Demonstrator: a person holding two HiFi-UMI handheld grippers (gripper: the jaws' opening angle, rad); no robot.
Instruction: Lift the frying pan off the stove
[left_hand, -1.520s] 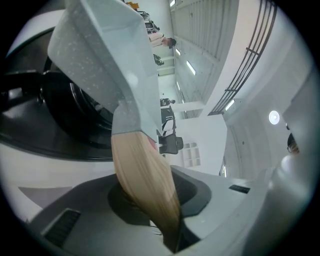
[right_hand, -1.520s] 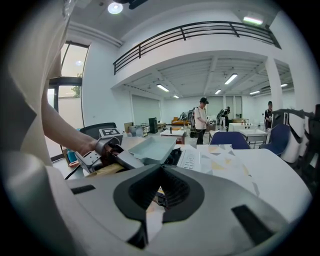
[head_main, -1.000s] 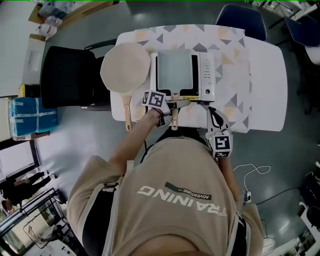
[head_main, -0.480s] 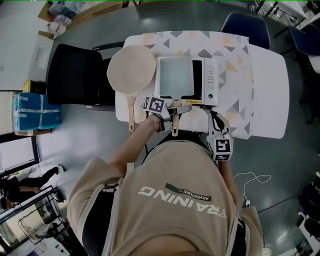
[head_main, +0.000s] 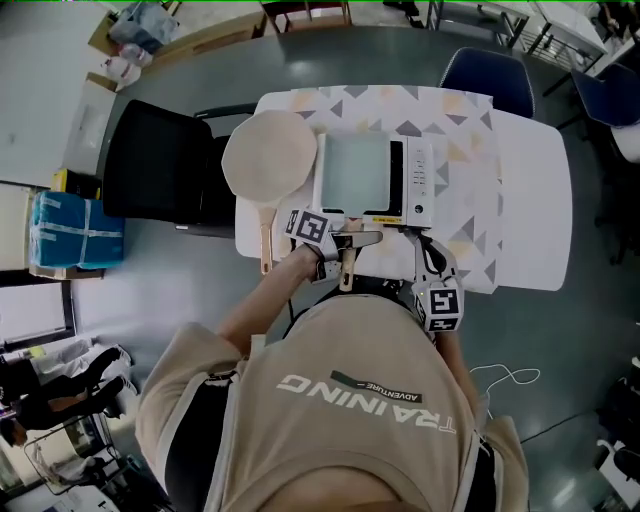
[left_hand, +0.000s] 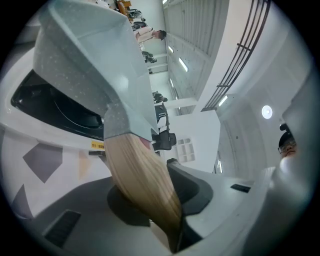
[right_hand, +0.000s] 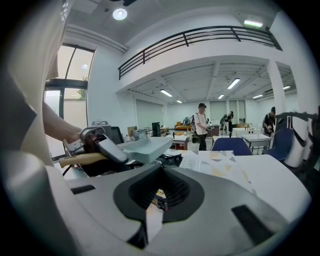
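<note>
Gripping the light wooden handle (left_hand: 142, 185) of the square, pale grey-green frying pan (head_main: 355, 170), the left gripper (head_main: 345, 240) has both jaws clamped on the wood just behind the point where the handle joins the pan body. The pan extends forward from that gripper, away from the person, over the white tabletop stove (head_main: 420, 185). The right gripper view shows its body hanging a little above the stove's black top, not resting on it. The right gripper (head_main: 428, 250) hovers at the table's near edge just beside the stove's control strip, its jaws drawn together with nothing between them. A round beige frying pan (head_main: 268, 155) lies on the triangle-patterned tablecloth (head_main: 470, 130), just left of the stove.
</note>
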